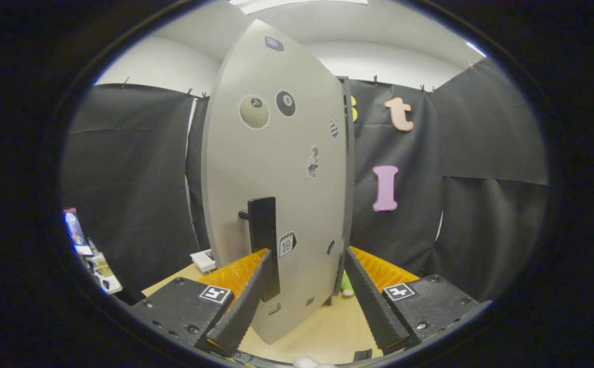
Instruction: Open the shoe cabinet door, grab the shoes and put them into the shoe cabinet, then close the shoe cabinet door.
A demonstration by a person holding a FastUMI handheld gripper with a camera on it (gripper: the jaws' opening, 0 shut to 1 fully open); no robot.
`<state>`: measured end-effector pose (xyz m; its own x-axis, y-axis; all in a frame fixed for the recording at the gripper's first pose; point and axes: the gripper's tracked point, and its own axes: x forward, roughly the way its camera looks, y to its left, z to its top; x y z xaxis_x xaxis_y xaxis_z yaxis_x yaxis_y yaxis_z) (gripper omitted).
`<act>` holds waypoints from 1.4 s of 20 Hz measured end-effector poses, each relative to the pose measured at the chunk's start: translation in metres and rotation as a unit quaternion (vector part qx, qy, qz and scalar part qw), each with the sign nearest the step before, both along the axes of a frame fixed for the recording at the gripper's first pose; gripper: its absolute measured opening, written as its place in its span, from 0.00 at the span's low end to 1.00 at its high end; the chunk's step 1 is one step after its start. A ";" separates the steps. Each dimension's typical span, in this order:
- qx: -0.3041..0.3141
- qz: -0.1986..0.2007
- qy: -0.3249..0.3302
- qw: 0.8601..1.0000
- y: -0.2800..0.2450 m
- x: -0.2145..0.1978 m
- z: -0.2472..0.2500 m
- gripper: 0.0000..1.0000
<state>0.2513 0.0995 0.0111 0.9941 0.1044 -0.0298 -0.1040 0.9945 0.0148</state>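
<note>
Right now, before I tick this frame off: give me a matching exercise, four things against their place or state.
1. cabinet door
2. black handle
3. gripper
4. green thing

a. just ahead of the left finger
b. open, astride the door's edge
c. ajar, its edge between the fingers
d. on the tabletop behind the door

Pairs: 1-c, 2-a, 3-b, 4-d

Light wooden surface runs under and between the spread fingers. Grey cabinet door stands just ahead of them, bottom edge down at the surface. Small green thing sits behind the door by one finger. White box beyond the other finger.
</note>
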 end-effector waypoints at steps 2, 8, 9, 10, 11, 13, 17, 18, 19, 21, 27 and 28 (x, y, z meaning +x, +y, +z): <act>0.000 0.012 -0.002 1.000 0.028 0.015 0.000 0.94; -0.006 0.022 -0.006 1.000 0.066 0.027 -0.001 1.00; -0.005 0.021 -0.004 1.000 0.068 0.026 -0.002 1.00; -0.004 0.018 -0.003 1.000 0.068 0.025 -0.003 1.00; -0.003 0.014 0.000 1.000 0.066 0.024 -0.003 1.00; 0.002 0.010 0.000 1.000 0.066 0.021 -0.001 1.00; 0.012 -0.004 -0.005 1.000 0.061 0.011 0.007 1.00; 0.014 -0.009 -0.008 1.000 0.059 0.007 0.009 1.00; 0.016 -0.014 -0.010 1.000 0.057 0.003 0.011 1.00; 0.015 -0.027 -0.014 0.999 0.051 -0.007 0.015 1.00; 0.018 -0.069 -0.020 0.997 0.031 -0.044 0.019 1.00; 0.021 -0.073 -0.019 0.997 0.030 -0.050 0.018 1.00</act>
<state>0.2012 0.1297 0.0292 0.9991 -0.0404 0.0095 0.0398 0.9976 0.0561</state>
